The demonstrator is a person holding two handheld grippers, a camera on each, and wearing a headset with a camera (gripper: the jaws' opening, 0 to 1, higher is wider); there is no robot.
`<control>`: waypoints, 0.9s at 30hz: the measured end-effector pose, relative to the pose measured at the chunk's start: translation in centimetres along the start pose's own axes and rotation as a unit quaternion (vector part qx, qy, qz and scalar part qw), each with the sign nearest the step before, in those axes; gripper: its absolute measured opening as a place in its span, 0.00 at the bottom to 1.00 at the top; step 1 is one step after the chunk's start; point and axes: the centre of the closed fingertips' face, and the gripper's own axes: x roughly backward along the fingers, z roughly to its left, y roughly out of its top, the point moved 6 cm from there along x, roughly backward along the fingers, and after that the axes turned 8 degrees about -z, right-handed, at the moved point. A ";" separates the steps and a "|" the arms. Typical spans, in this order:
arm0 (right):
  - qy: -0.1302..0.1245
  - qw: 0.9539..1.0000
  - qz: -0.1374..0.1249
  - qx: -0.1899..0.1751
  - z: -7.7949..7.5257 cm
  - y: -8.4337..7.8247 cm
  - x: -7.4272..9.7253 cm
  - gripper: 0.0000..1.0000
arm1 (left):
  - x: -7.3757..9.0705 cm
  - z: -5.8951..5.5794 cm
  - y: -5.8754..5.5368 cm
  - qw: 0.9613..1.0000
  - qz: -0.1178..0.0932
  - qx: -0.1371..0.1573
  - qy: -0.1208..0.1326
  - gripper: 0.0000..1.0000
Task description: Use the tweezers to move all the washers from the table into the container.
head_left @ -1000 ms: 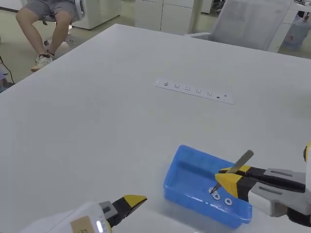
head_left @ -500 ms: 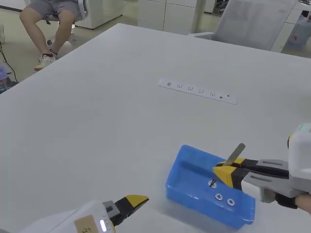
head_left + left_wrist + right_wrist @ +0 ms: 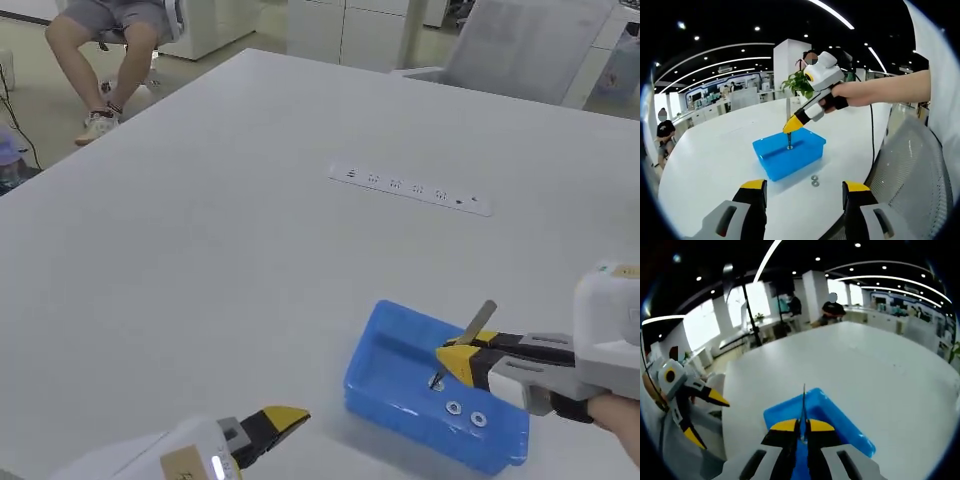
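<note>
White, smooth and matte, the desk carries a shallow rectangular container of blue plastic with rounded corners. Judged step: deposit. The right gripper has its fingers clamped on slim grey metal tweezers. The tips point down inside the container, close to its floor; whether they hold a washer cannot be told. Two washers — small flat metal rings — lie on the container floor. In the left gripper view, two loose washers lie on the desk just beside the container. The left gripper hovers apart, fingers spread and empty. The next move calls for lifting the tips clear, then a fine pinch on a thin ring lying flat — one likely to slip.
</note>
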 end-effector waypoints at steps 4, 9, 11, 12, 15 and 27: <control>-0.001 1.000 0.005 -0.011 -0.2 -0.5 -0.4 0.03 | 0.0 -0.1 -0.1 1.000 0.003 0.000 -0.001 0.60; -0.004 1.000 0.015 -0.017 -0.5 -1.3 -0.8 0.03 | 0.0 -0.1 -0.1 1.000 0.004 0.000 -0.002 0.60; -0.007 1.000 0.017 -0.020 -0.7 -1.5 -0.8 0.03 | 0.0 -0.1 -0.2 1.000 0.004 0.001 -0.004 0.60; -0.007 1.000 0.018 -0.022 -0.8 -1.6 -0.9 0.03 | 0.0 -0.1 -0.2 1.000 0.004 0.001 -0.004 0.60; -0.012 0.999 0.020 -0.028 -1.1 -1.9 -1.0 0.03 | 0.0 -0.2 -0.2 1.000 0.005 0.002 -0.006 0.60; -0.016 0.999 0.026 -0.024 -1.3 -2.5 -1.3 0.03 | 0.0 -0.1 -0.3 1.000 0.012 0.001 -0.006 0.58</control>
